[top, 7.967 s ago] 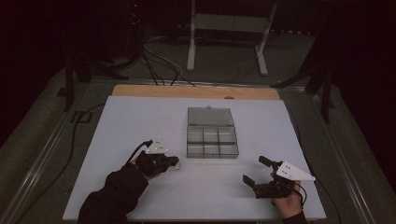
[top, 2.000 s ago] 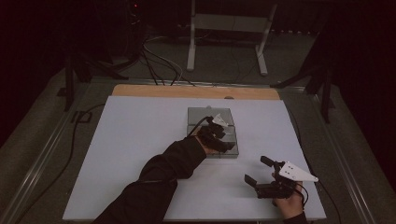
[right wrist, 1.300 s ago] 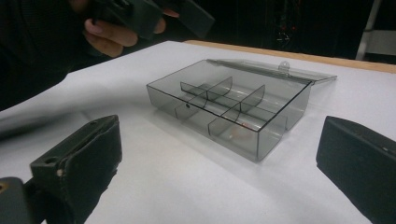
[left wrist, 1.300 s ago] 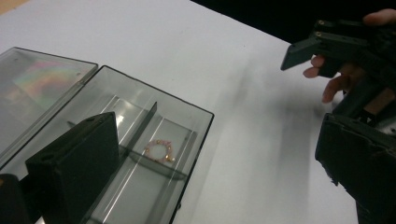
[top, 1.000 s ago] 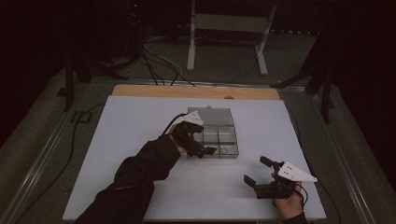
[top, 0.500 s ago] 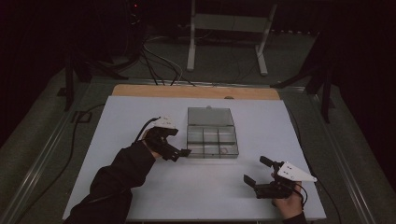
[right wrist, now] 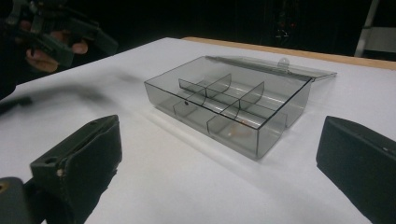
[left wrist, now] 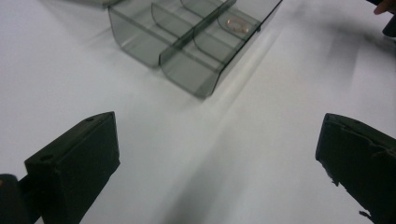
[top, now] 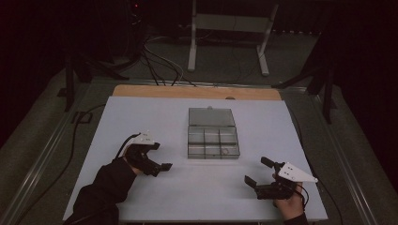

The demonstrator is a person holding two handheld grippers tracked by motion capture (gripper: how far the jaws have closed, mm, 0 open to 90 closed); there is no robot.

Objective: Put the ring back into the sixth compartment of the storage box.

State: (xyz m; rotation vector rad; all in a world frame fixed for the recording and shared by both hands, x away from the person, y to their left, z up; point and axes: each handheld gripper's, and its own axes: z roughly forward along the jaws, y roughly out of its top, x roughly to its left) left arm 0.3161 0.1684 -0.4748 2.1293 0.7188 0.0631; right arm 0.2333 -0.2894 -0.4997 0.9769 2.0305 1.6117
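Observation:
A clear plastic compartment box (top: 213, 142) sits mid-table with its lid (top: 211, 117) laid open toward the far side. A small ring (top: 225, 151) lies in its near right compartment, also seen as the ring (left wrist: 236, 23) and the ring (right wrist: 236, 132). My left gripper (top: 159, 156) is open and empty, left of the box and apart from it; its jaws (left wrist: 219, 154) stand wide over bare table. My right gripper (top: 257, 171) hovers near the front right, open and empty, with the box (right wrist: 229, 105) ahead of its own jaws (right wrist: 219, 163).
The white table top (top: 141, 117) has a wooden strip (top: 197, 91) along its far edge. Cables (top: 155, 61) and a metal stand (top: 230, 23) lie on the floor beyond. The left hand with its gripper (right wrist: 51, 32) shows far off in the right gripper view.
My left gripper has drawn back from over the box, leftward and toward the near side, open. The right gripper has stayed in place.

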